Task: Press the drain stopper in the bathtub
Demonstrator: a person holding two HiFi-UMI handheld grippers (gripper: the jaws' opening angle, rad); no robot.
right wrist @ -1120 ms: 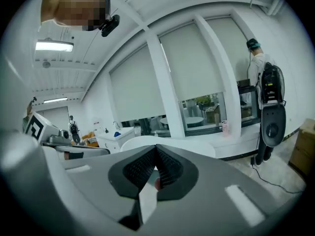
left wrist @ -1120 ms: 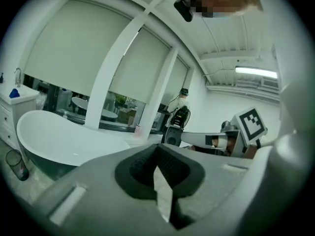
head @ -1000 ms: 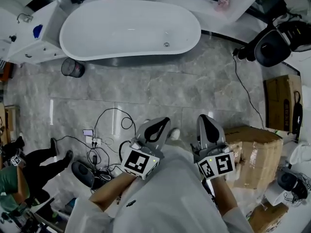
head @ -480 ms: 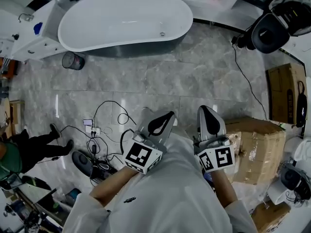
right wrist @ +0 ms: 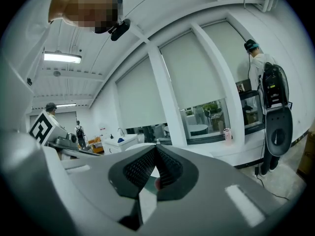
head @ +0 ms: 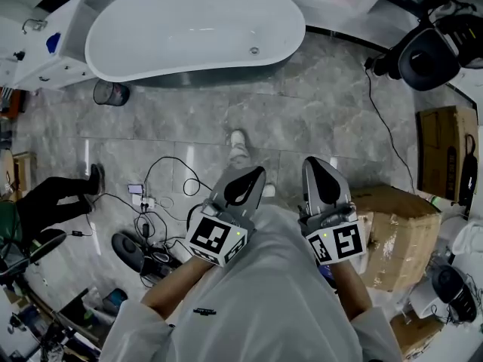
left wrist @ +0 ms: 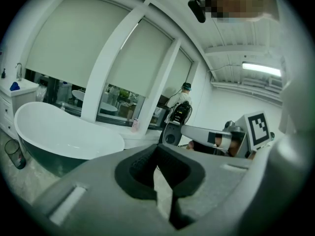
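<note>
The white oval bathtub lies at the top of the head view, across the grey marble floor. Its small round metal drain stopper sits on the tub floor toward the right end. Both grippers are held low near my body, far from the tub. My left gripper is shut with nothing in it, and so is my right gripper. In the left gripper view the jaws meet over the tub ahead on the left. The right gripper view shows its jaws closed.
A black wire bin stands by the tub's left end. Cables and a power strip lie on the floor at the left. Cardboard boxes stand at the right, a black chair at upper right. Another person is at the left edge.
My foot has stepped forward into view on the floor ahead. The person at the left has shifted a leg. Both grippers stay shut and near my body.
</note>
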